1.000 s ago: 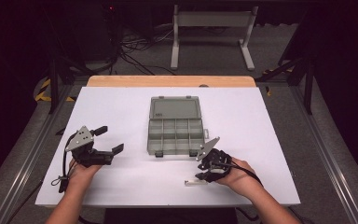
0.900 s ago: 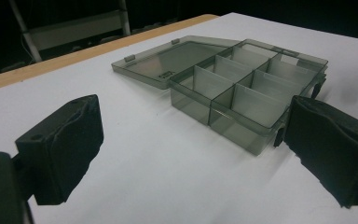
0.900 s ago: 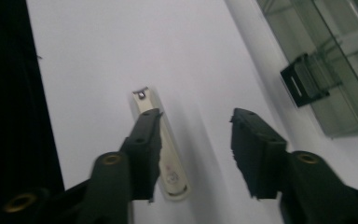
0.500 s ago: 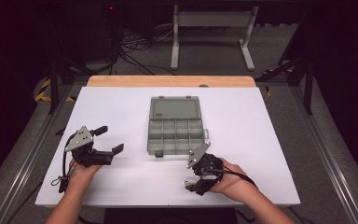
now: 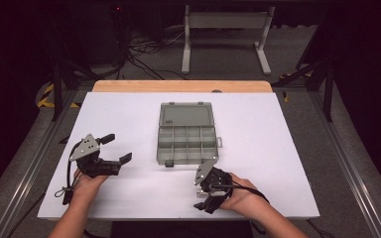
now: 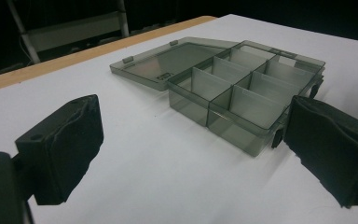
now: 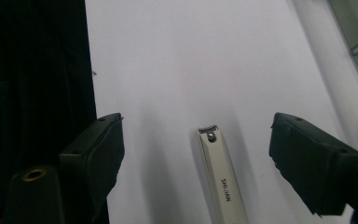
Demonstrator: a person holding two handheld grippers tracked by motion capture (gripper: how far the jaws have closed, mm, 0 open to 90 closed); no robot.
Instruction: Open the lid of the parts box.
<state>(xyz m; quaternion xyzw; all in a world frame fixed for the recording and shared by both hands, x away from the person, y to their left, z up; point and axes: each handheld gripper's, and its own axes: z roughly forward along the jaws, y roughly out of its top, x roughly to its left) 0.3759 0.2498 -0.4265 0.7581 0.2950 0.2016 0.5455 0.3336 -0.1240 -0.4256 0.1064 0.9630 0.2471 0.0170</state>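
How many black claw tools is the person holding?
2: the left gripper left of the open box; the right gripper near the table's front edge, its jaws just opened, a nail clipper between them.

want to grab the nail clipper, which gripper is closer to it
Right. The right gripper has the nail clipper lying between its open jaws; the left gripper sits across the table.

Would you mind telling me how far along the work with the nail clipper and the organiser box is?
Done: the organiser box lies open, its compartments bare. In hand: the right tool has just been opening its jaws, and the nail clipper lies on the table between them, ungripped. Left: probably gripping the clipper and placing it in a compartment. The left tool waits open beside the box.
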